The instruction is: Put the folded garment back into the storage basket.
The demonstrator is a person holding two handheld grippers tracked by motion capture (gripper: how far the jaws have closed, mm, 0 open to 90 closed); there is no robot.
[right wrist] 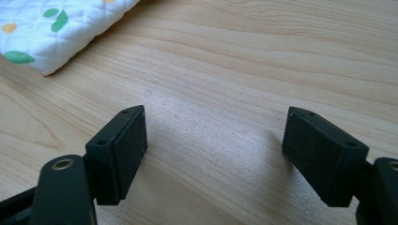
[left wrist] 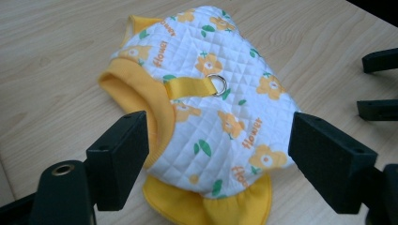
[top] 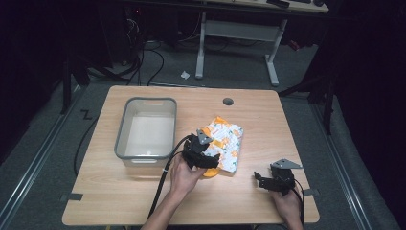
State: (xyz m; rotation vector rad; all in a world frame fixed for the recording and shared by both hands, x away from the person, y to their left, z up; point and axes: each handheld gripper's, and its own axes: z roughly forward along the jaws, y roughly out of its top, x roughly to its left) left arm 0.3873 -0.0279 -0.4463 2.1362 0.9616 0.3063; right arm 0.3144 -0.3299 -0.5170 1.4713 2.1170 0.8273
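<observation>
Quilted pet vest (left wrist: pixel 211 103) is lying flat — left gripper (left wrist: pixel 218 140) hovering wide open, right gripper (right wrist: pixel 213 150) idling open; next, closing on its yellow hem (left wrist: pixel 141 98).

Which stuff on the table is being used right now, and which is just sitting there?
In use:
- flower vest, lying between the open jaws of the left gripper, not pinched
- left gripper

Just there:
- grey bin, empty
- right gripper, open over bare table
</observation>
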